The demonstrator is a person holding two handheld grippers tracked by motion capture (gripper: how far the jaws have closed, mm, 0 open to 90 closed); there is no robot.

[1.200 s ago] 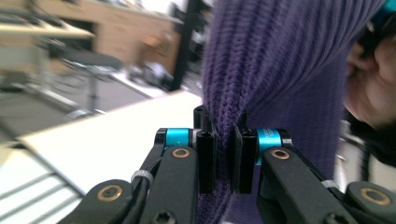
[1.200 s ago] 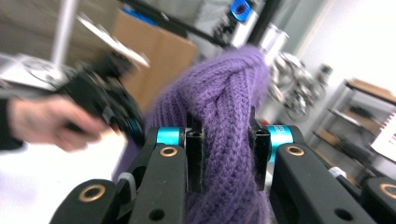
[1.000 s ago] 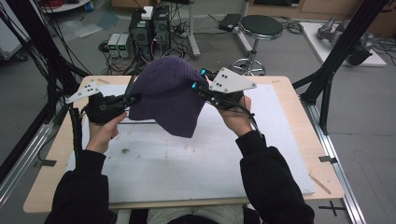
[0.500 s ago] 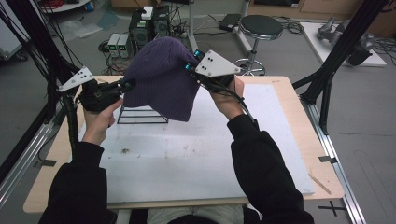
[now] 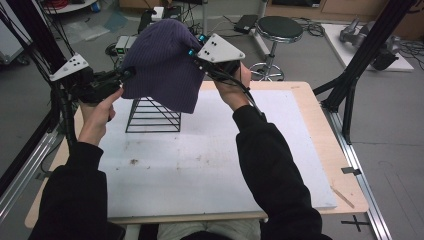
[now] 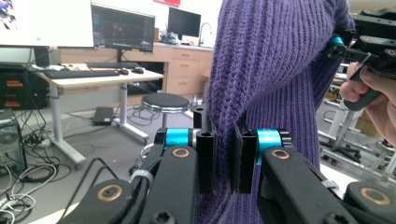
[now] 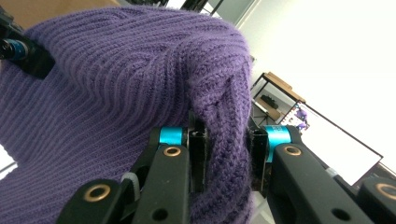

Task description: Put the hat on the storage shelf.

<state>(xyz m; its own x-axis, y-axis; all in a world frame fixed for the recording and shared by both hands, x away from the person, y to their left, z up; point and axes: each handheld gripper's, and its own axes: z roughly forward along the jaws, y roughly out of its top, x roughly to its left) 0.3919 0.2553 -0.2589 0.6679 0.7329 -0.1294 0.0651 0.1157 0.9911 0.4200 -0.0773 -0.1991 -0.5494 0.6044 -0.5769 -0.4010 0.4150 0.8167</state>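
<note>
presently, nearest the viewer, the person's dark sleeves (image 5: 265, 160) come in over the white-topped bench (image 5: 210, 165). the left gripper (image 5: 125, 76) has its fingers (image 6: 207, 161) pinching a fold of the purple knitted beanie (image 5: 162, 62) at the hat's left edge; in the left gripper view the knit is clamped between the two black pads. the right gripper (image 5: 194, 52) has its fingers (image 7: 198, 149) pinching the ribbed edge of the beanie on the opposite side. the beanie hangs stretched between the two grippers, held clear above the bench, its lower part in front of the top of a black wire rack (image 5: 152, 116) standing on the bench. beyond the bench, a round black stool (image 5: 278, 27) stands on the floor.
</note>
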